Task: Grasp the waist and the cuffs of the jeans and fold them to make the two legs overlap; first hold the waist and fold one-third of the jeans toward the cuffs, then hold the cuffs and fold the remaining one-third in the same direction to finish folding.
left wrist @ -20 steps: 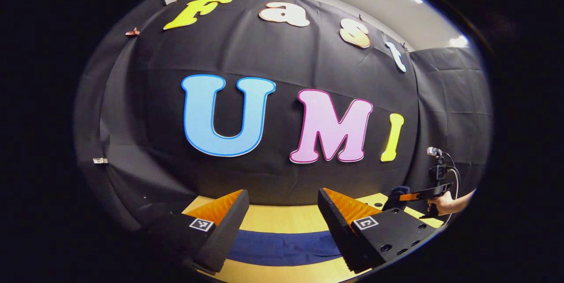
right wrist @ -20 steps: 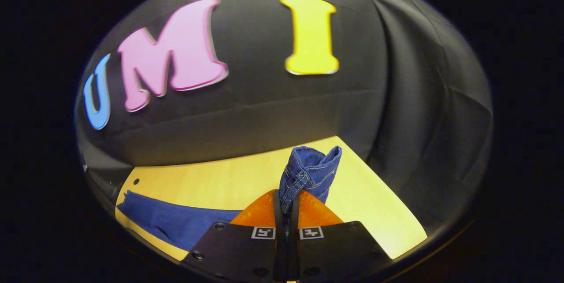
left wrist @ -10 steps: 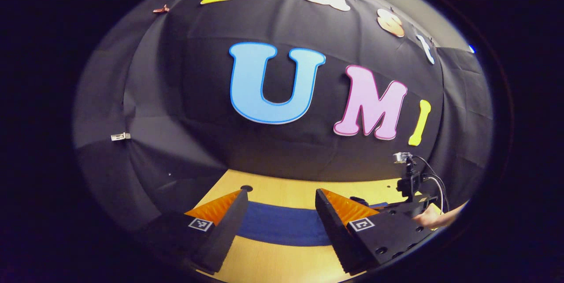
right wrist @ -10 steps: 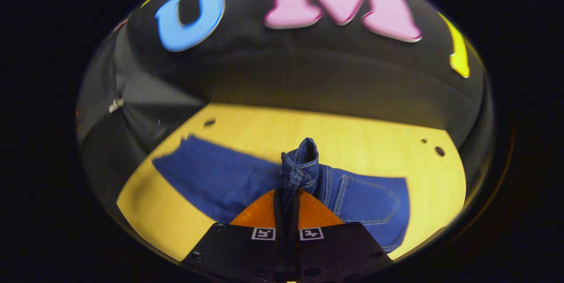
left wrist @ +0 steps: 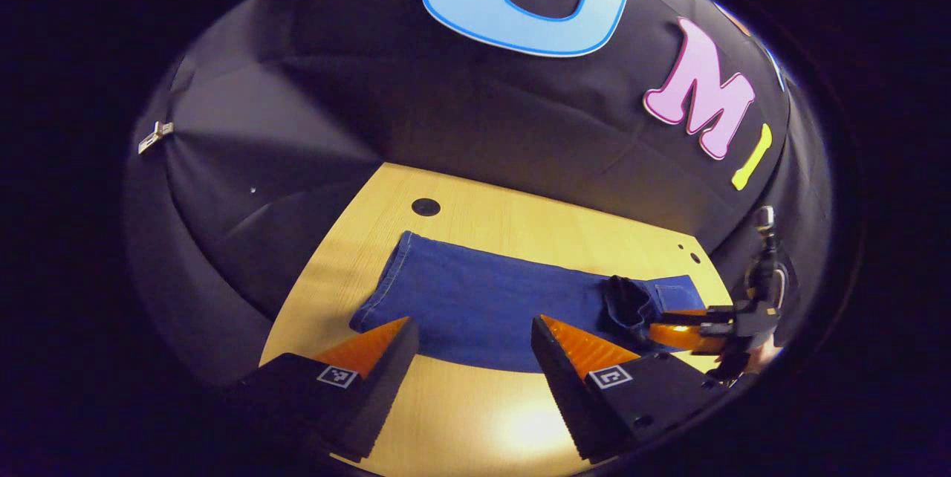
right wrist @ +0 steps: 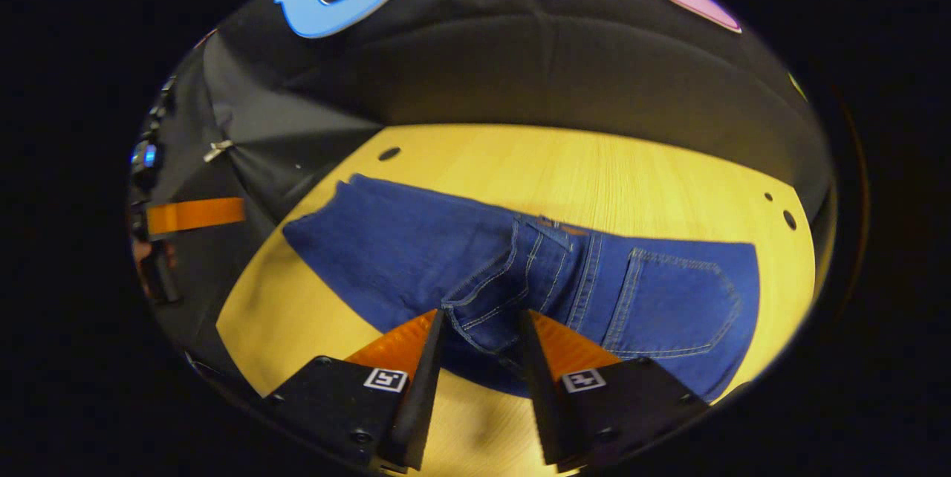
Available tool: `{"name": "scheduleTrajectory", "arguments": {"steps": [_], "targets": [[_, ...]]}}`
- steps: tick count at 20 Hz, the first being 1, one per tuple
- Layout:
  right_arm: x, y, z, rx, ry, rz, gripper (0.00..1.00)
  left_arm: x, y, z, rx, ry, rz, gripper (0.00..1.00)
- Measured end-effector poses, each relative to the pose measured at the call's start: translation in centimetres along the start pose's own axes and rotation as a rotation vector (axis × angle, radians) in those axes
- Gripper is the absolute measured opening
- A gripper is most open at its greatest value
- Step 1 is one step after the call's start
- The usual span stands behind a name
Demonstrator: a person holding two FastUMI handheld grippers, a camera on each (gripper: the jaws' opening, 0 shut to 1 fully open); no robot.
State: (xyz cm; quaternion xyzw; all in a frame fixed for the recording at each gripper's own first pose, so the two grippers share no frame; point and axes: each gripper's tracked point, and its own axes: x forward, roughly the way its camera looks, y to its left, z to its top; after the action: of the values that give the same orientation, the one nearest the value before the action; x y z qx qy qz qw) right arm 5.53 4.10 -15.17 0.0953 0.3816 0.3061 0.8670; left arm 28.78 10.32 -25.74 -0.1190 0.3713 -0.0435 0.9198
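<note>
Jeans (right wrist: 416, 247): laid flat across the wooden table (right wrist: 609, 172), waist end folded over the legs; a back pocket is seen on the folded part.
Right gripper (right wrist: 481, 328): fingers parted, held just above the folded waist fabric, nothing gripped.
Left gripper (left wrist: 472, 336): fingers spread wide, nothing held, hovering over the near edge of the legs.
Cuffs (left wrist: 386, 280): seen at the far left end in the left gripper view, flat on the table.
Booth wall (left wrist: 446, 113): black cloth behind the table.

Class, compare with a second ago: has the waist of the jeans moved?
Yes. The waist has come down from above the table to lie flat over the legs, and the right hand-held gripper has opened.
</note>
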Motion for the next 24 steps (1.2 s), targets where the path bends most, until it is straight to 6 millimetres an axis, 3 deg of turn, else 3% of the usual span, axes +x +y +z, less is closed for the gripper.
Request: {"name": "scheduleTrajectory", "arguments": {"steps": [1, 2, 4, 8, 10, 13, 14, 15, 16, 19, 21, 23, 24], "targets": [[-1.9, 0.2, 0.9, -0.012, -0.043, 0.018, 0.63, 1.7, 0.7, 0.3, 0.019, 0.042, 0.001, 0.97], [-4.0, 0.2, 1.1, -0.020, -0.065, 0.040, 0.63, 3.3, 1.4, -0.2, 0.033, 0.116, 0.008, 0.94], [-7.8, -0.8, 0.2, -0.037, -0.072, 0.052, 0.62, 6.2, 4.6, -0.4, 0.055, 0.249, 0.071, 0.96], [-12.6, -4.3, -2.1, 0.021, -0.047, 0.010, 0.62, 11.2, 8.6, -0.6, 0.055, 0.369, 0.155, 0.97], [-13.6, -6.0, -3.3, 0.031, -0.021, -0.012, 0.62, 12.4, 9.4, -1.5, 0.072, 0.439, 0.172, 0.97], [-14.3, -7.9, -3.5, 0.036, 0.006, -0.028, 0.63, 13.6, 8.6, -4.2, 0.067, 0.563, 0.176, 0.97], [-14.3, -8.6, -3.2, 0.033, 0.005, -0.040, 0.62, 13.6, 8.6, -3.5, 0.079, 0.559, 0.183, 0.97], [-14.2, -9.6, -3.1, 0.032, 0.006, -0.049, 0.62, 14.7, 8.5, -3.4, 0.097, 0.561, 0.183, 1.00], [-14.0, -10.2, -2.9, 0.040, 0.005, -0.054, 0.62, 14.3, 8.4, -4.3, 0.108, 0.593, 0.181, 0.95], [-13.1, -10.8, -2.0, 0.079, -0.009, -0.051, 0.62, 14.2, 8.0, -4.2, 0.128, 0.568, 0.163, 0.96], [-12.8, -10.7, -1.1, 0.113, -0.029, -0.032, 0.62, 15.1, 6.7, -4.1, 0.163, 0.523, 0.092, 0.84], [-12.6, -11.4, -0.9, 0.121, -0.032, -0.042, 0.62, 15.2, 6.4, -4.2, 0.166, 0.495, 0.113, 0.27], [-12.6, -11.8, -0.8, 0.122, -0.032, -0.050, 0.62, 14.9, 6.2, -3.8, 0.163, 0.488, 0.136, 0.15]]}}
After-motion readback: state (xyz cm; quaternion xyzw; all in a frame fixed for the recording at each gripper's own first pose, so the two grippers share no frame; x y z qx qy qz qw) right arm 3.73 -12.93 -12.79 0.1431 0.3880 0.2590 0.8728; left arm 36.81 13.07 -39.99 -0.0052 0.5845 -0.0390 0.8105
